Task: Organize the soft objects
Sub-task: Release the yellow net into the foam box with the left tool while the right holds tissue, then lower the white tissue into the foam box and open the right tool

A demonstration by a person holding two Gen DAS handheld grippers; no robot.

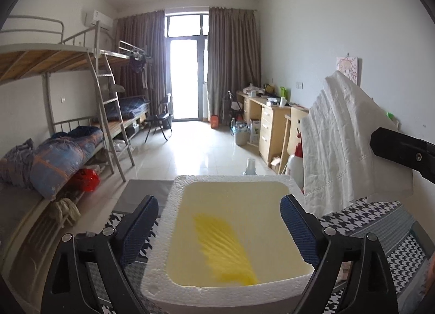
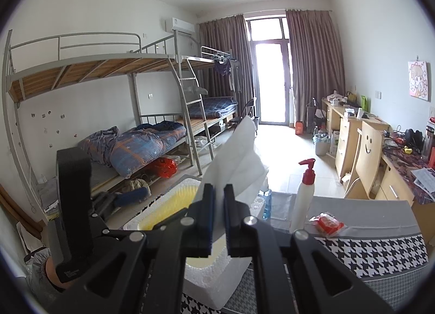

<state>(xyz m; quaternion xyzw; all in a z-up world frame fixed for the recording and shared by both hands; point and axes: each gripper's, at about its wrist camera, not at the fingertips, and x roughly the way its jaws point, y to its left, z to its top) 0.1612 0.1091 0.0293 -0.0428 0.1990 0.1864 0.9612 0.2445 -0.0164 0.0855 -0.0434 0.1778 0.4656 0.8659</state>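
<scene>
A white foam box (image 1: 163, 267) sits on the houndstooth-covered table (image 1: 380, 218) right in front of my left gripper (image 1: 218, 228). A yellow ribbed soft object (image 1: 224, 251) lies inside it. My left gripper is open and empty, its blue pads on either side of the box. My right gripper (image 2: 219, 213) is shut on a white cloth (image 2: 236, 161) and holds it up above the box (image 2: 206, 278). In the left wrist view the cloth (image 1: 342, 139) hangs at the right from the right gripper's black finger (image 1: 402, 148).
A white pump bottle with a red top (image 2: 303, 197), a blue bottle (image 2: 266, 202) and a red packet (image 2: 329, 222) stand on the table beyond the box. Bunk beds (image 2: 122, 112) line the left wall, wooden desks (image 2: 353, 134) the right.
</scene>
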